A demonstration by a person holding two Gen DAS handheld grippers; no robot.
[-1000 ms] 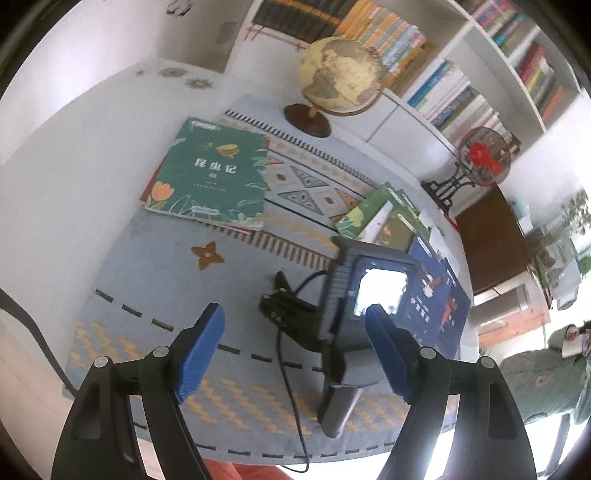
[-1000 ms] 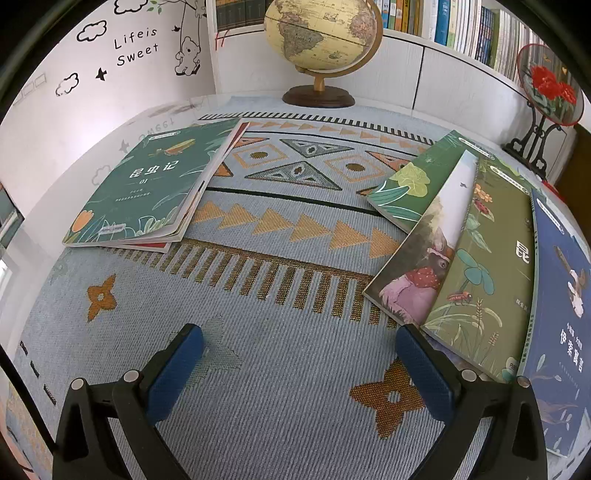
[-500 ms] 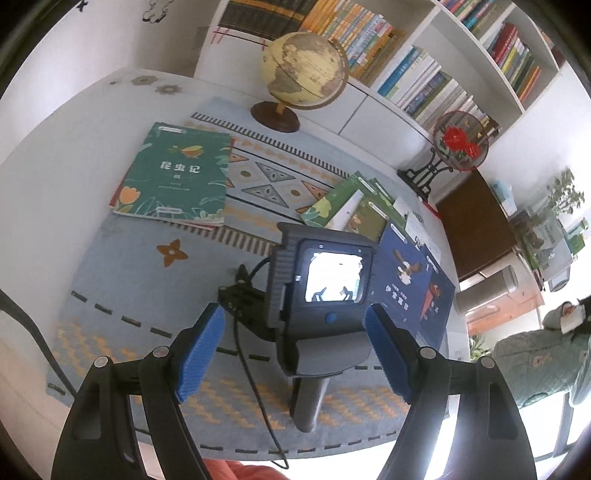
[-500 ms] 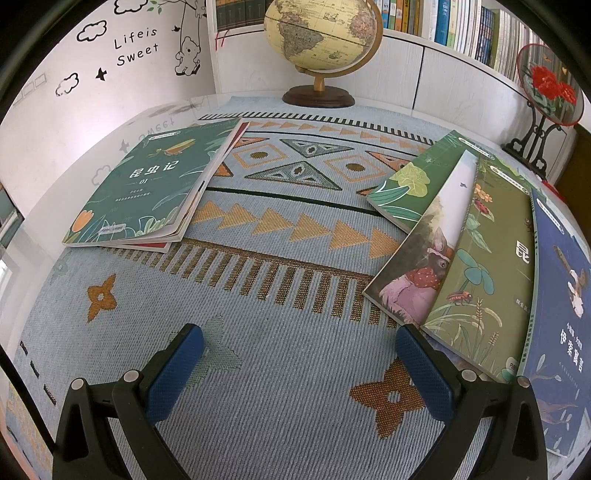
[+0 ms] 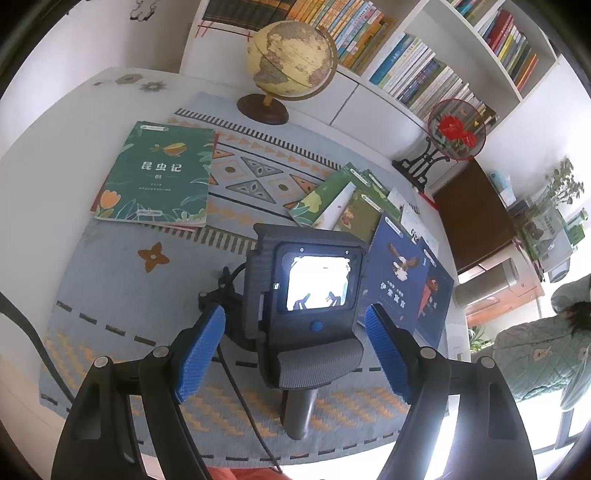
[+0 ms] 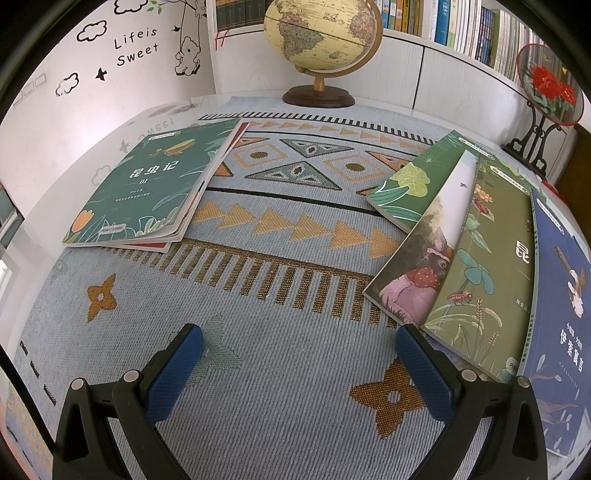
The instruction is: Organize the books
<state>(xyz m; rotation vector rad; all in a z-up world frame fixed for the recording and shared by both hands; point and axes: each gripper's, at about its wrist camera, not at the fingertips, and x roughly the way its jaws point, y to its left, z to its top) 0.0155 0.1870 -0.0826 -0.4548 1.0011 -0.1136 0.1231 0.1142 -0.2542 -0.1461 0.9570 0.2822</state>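
Observation:
A dark green book [image 6: 147, 184] lies on a red-edged one at the mat's left, also in the left wrist view [image 5: 159, 177]. At the right, several books lie fanned and overlapping: a light green one [image 6: 410, 184], an olive green one [image 6: 491, 266] and a blue one [image 6: 561, 314]. My right gripper [image 6: 299, 369] hangs open over the bare mat with nothing between its blue pads [image 6: 177, 369]. My left gripper [image 5: 295, 354] is open too, behind and above the right gripper's body [image 5: 310, 295], whose lit screen faces it.
A patterned blue-grey mat [image 6: 280, 424] covers the white table. A globe [image 6: 321, 33] stands at the back and a round fan ornament [image 6: 550, 85] at the back right. Filled bookshelves [image 5: 424, 74] run behind. A person in a green quilted coat [image 5: 535, 350] stands at the right.
The left gripper has swung across behind the right one, whose body now sits centred and larger between the left fingers. The right gripper and the books have not moved.

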